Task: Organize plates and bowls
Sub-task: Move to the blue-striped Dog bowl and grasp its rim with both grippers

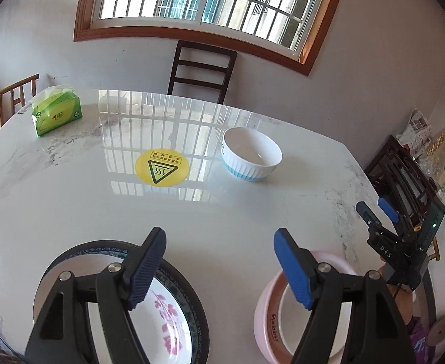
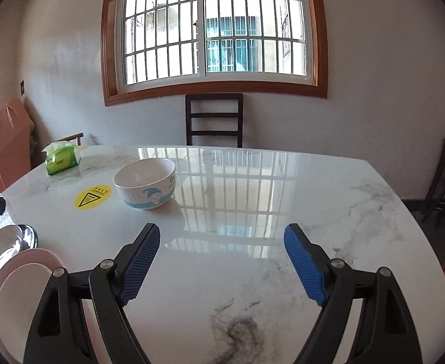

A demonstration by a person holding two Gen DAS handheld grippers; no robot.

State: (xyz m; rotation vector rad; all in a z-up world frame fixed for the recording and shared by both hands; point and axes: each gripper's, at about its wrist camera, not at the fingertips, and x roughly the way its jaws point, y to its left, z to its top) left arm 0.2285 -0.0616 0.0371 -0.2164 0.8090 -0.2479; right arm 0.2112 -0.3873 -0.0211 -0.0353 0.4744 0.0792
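Left gripper (image 1: 219, 268): I had it spread wide, holding nothing, above the flowered plate (image 1: 168, 312) and pink bowl (image 1: 271, 318) at the table's (image 1: 70, 197) near edge.
Right gripper (image 2: 222, 265): wide, holding nothing.
White bowl (image 1: 252, 153): mid-table, beside the yellow sticker (image 1: 161, 166).

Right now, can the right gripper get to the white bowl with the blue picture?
Probably yes. The right gripper is open and holds nothing, and only bare table lies between it and the white bowl.
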